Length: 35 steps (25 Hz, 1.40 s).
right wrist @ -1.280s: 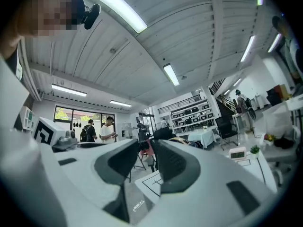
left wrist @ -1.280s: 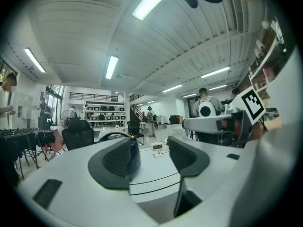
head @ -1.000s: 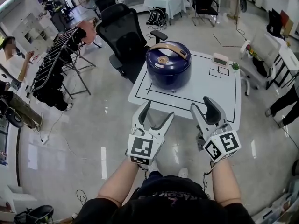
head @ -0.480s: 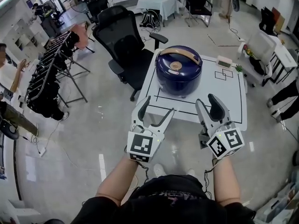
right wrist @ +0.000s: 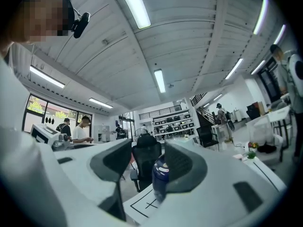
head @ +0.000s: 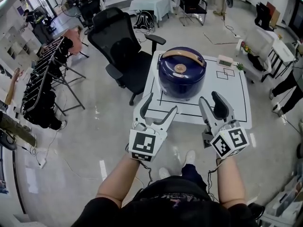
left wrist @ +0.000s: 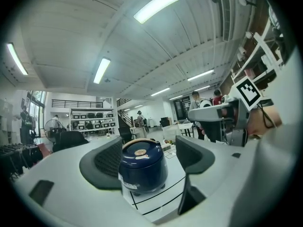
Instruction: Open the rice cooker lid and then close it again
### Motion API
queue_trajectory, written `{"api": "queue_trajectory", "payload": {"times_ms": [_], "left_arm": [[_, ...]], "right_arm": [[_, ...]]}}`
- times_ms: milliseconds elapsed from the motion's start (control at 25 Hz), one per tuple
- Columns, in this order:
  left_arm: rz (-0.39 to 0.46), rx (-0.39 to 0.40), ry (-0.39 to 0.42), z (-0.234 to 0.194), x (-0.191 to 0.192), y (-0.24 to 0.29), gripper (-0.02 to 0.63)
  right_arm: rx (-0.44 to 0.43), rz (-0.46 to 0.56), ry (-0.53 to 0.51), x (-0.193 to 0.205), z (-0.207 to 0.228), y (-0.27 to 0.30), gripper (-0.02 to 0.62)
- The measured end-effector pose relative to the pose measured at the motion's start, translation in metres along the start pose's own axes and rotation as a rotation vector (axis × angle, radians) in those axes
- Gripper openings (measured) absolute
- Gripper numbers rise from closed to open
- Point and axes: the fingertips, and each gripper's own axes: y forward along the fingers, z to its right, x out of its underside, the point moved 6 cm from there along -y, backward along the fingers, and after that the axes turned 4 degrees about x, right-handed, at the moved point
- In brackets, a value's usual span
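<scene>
At the white table's [head: 222, 96] near edge, the left gripper [head: 161, 105] and right gripper [head: 211, 100] are hovering, jaws apart and empty, apparently lining up on the closed rice cooker [head: 182, 73].

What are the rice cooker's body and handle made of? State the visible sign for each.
Rice cooker body: dark blue and glossy, probably painted metal or hard plastic; light glints off its rounded shell. Handle: tan and matte, perhaps plastic or a wood-look finish; it shows no shine, and any grain is too small to tell.
</scene>
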Motion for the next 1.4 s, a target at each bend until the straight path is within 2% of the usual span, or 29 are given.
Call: {"api": "queue_trajectory", "payload": {"times_ms": [360, 960, 1240, 1400], "left_arm": [[-0.022, 0.0, 0.015, -0.012, 0.001, 0.043, 0.341], [-0.075, -0.064, 0.064, -0.026, 0.0, 0.18, 0.339], [-0.148, -0.11, 0.158, -0.03, 0.004, 0.228, 0.34], [-0.208, -0.133, 0.246, -0.032, 0.01, 0.251, 0.341]], "right_arm": [[0.004, -0.001, 0.007, -0.003, 0.034, 0.033, 0.202], [-0.051, 0.001, 0.057, -0.009, 0.154, 0.118, 0.202], [-0.093, -0.012, 0.095, -0.005, 0.197, 0.145, 0.202], [-0.125, -0.029, 0.102, -0.003, 0.212, 0.156, 0.202]]}}
